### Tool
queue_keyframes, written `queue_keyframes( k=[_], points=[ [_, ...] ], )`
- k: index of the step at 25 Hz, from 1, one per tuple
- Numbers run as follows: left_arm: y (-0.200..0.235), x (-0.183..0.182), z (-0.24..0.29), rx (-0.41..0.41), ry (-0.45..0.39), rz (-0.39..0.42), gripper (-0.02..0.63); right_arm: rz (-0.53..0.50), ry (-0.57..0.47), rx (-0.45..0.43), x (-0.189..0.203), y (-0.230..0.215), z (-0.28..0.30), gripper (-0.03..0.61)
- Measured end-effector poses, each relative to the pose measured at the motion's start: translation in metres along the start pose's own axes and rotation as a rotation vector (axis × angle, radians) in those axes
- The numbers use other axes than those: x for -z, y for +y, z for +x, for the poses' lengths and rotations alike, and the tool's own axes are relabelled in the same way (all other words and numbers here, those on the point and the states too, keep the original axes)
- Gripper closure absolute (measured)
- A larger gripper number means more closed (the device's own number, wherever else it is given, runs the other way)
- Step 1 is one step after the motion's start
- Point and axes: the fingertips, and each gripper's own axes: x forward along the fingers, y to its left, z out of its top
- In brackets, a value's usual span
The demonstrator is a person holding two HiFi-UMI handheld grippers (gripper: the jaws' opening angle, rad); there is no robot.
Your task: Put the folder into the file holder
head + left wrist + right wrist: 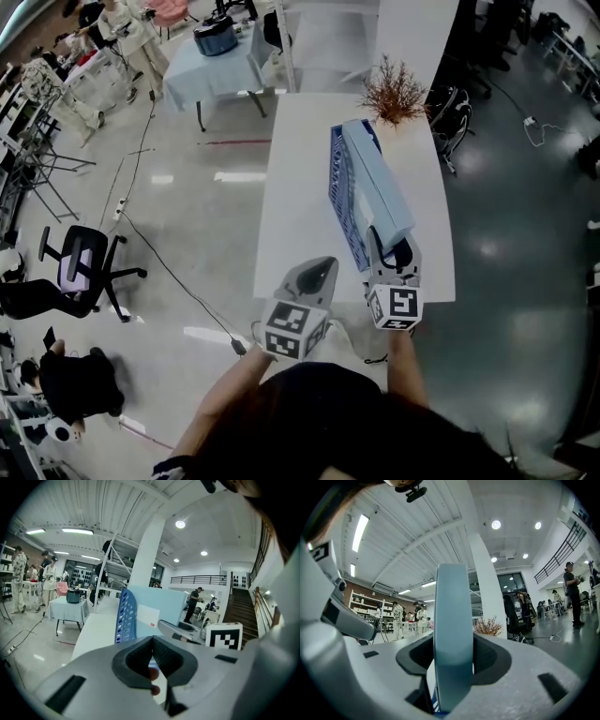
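Observation:
A blue perforated file holder (345, 202) stands on the white table (300, 187), with a light blue folder (384, 192) upright inside it. My right gripper (392, 258) is at the folder's near end. In the right gripper view the folder's spine (452, 634) stands between the jaws with thin dark gaps beside it, so the right gripper (452, 660) is open around it. My left gripper (314, 272) hovers at the table's near edge, left of the holder (125, 616). It is shut, its pads (151, 644) meet at the tip with nothing between them.
A dried reddish plant (394, 91) stands at the table's far end. A table with a blue cloth and a pot (214, 42) is beyond it. An office chair (84, 267) and a floor cable (178, 281) lie to the left. People stand far off at the left.

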Motion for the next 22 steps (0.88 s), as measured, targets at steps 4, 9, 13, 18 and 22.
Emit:
queue_keyframes(
  k=[4, 9, 13, 18, 22],
  points=[
    [-0.004, -0.001, -0.001, 0.009, -0.007, 0.003, 0.609, -0.002, 0.0, -0.005, -0.004, 0.0, -0.001, 0.373],
    [-0.007, -0.003, -0.005, 0.021, -0.017, 0.013, 0.609, -0.014, -0.006, -0.001, -0.011, 0.002, -0.007, 0.368],
    [-0.009, -0.005, -0.007, 0.031, -0.029, 0.022, 0.609, -0.03, -0.012, 0.006, -0.017, 0.004, -0.013, 0.368],
    [-0.011, -0.006, -0.011, 0.048, -0.038, 0.037, 0.609, -0.039, -0.007, 0.019, -0.022, 0.004, -0.023, 0.368],
    [-0.013, -0.011, -0.015, 0.065, -0.034, 0.045, 0.609, -0.058, -0.005, 0.028, -0.028, 0.005, -0.03, 0.368]
  ],
)
